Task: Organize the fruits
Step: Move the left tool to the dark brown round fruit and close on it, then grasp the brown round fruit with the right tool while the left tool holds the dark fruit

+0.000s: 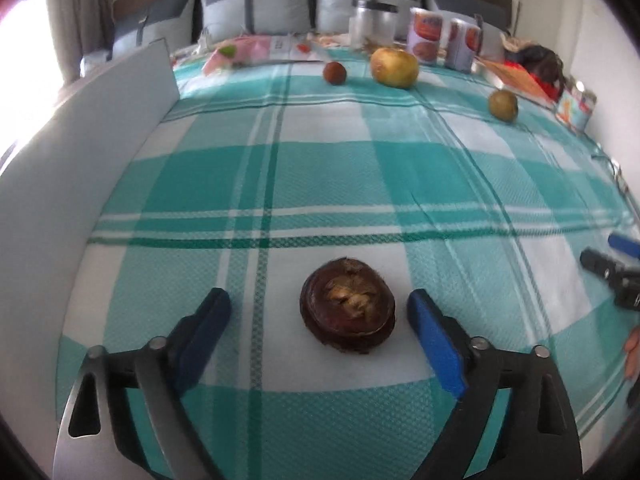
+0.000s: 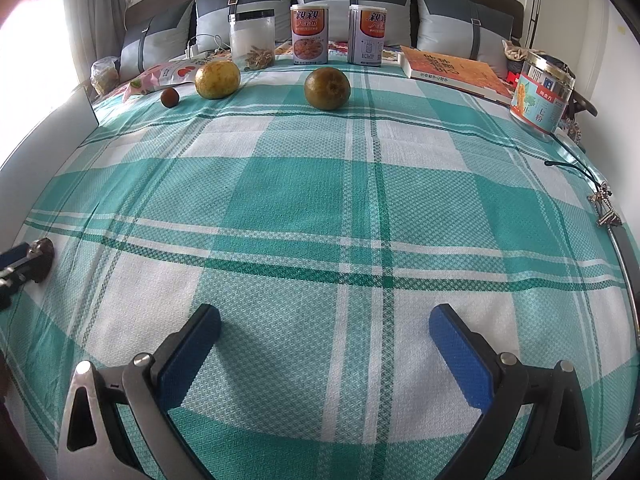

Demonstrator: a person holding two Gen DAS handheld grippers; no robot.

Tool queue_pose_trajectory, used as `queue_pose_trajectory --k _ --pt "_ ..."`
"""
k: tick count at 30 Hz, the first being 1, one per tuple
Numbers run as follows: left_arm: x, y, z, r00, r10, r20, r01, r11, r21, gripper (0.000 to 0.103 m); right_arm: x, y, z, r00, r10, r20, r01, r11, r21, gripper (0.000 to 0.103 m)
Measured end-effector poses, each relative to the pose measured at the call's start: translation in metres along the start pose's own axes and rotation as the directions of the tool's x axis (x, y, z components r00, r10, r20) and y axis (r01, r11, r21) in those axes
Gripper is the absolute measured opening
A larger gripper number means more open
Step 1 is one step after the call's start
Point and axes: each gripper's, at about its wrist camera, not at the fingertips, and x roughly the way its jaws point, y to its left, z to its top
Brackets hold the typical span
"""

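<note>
The dark brown fruit (image 1: 347, 307) lies on the checked bedspread (image 1: 320, 184), squarely between the fingers of the left gripper (image 1: 319, 310). The blue fingers (image 1: 434, 338) stand well apart, one on each side of it, with a gap of cloth showing on both sides, so nothing is clamped. The fruit is squat, its rough pale patch turned upward and its broader span running roughly across the gap from one finger to the other. The left hand is plainly the nearer one; from the right wrist view the fruit shows only as a dark lump at the far left edge.

The right gripper (image 2: 325, 330) hovers over bare bedspread with its fingers apart too and nothing between them.

Far up the bed, towards the pillows (image 2: 352, 4), sit the other fruits: a small reddish-brown one (image 2: 169, 97), a large yellow one (image 2: 217, 79) just beside it, and a green-brown one (image 2: 327, 88) further right, all well apart from both hands.

Behind them stand a clear jar (image 2: 253, 38) holding a little pale dried stuff at its bottom, possibly seeds, two printed tins (image 2: 309, 34) with lids on, and another lidded jar (image 2: 542, 92) at the right edge. No fruit is in any container.
</note>
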Motion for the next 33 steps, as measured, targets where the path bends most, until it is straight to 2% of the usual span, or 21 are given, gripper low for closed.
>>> queue_pose_trajectory --k 19,24,26,28,33 --pt "0.0 0.003 -0.003 1.0 -0.002 -0.004 0.002 1.0 -0.01 0.097 0.0 0.001 0.0 1.0 -0.002 -0.003 0.002 1.0 -0.001 0.103" --pt "0.0 0.003 -0.004 1.0 -0.001 -0.003 0.001 1.0 -0.01 0.098 0.001 -0.001 0.002 1.0 0.022 -0.02 -0.022 1.0 -0.004 0.103" --pt "0.0 0.003 -0.003 1.0 -0.002 -0.003 0.002 1.0 -0.01 0.098 0.005 -0.006 0.013 0.997 0.06 -0.037 -0.061 0.998 -0.016 0.102" --pt "0.0 0.003 -0.003 1.0 -0.002 -0.003 0.002 1.0 -0.01 0.098 0.009 -0.015 0.034 0.996 0.092 0.0 -0.092 0.996 0.009 0.102" --pt "0.0 0.003 -0.003 1.0 -0.003 -0.003 0.003 1.0 -0.01 0.098 0.038 -0.018 0.106 0.995 0.075 0.058 -0.077 0.997 0.027 0.102"
